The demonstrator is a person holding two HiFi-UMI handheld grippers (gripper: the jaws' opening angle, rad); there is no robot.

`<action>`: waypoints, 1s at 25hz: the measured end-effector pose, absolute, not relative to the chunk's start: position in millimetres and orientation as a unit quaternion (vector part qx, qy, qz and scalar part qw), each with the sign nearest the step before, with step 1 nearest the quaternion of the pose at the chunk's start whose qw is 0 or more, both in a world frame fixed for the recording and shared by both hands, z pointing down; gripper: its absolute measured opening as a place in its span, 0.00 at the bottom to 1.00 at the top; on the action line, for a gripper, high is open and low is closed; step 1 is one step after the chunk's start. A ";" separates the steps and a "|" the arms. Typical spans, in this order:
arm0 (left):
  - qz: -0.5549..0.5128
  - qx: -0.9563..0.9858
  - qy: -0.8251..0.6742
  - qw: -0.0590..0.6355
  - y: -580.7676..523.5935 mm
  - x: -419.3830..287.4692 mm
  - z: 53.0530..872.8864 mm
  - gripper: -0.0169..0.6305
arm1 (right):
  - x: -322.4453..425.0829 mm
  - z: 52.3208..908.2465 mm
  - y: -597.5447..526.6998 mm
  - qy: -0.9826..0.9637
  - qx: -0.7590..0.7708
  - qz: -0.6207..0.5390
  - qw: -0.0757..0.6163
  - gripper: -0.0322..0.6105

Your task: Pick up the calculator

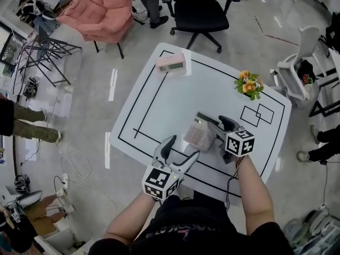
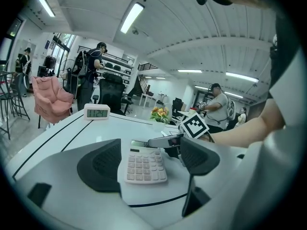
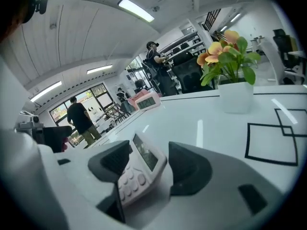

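Note:
A white calculator [image 1: 199, 135] is at the near middle of the white table [image 1: 154, 110]. My right gripper [image 1: 215, 122] reaches in from the right and is shut on it. In the right gripper view the calculator [image 3: 141, 169] sits tilted between the two dark pads [image 3: 188, 169], display end up. My left gripper [image 1: 183, 147] hovers open just in front of it, touching nothing. The left gripper view has the calculator [image 2: 145, 166] lying beyond my open left gripper [image 2: 149, 152], with the right gripper [image 2: 172, 143] over its display end.
A pink digital clock [image 1: 170, 62] stands at the table's far edge. A small pot of orange flowers [image 1: 248, 85] is at the far right, beside taped black squares [image 1: 257, 114]. A black office chair [image 1: 199, 9] and a pink armchair [image 1: 98, 12] stand beyond the table. People stand around the room.

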State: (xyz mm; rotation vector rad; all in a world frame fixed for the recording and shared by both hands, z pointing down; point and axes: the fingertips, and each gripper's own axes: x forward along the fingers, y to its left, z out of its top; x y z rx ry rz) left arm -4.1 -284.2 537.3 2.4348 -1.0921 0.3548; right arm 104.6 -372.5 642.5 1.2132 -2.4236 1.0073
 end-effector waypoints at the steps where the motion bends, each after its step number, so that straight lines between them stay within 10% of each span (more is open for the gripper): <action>1: 0.128 0.881 -0.397 0.224 -285.1 -5.3 537.6 0.61 | 103.0 644.7 -373.3 -0.832 0.412 0.348 0.132 0.45; 11: 0.127 0.873 -0.410 0.232 -281.2 -13.4 538.7 0.61 | 93.4 656.1 -374.4 -0.832 0.389 0.344 0.196 0.33; 25: 0.117 0.872 -0.408 0.246 -274.6 -18.0 541.4 0.61 | 83.8 616.1 -368.9 -0.866 0.357 0.330 0.116 0.14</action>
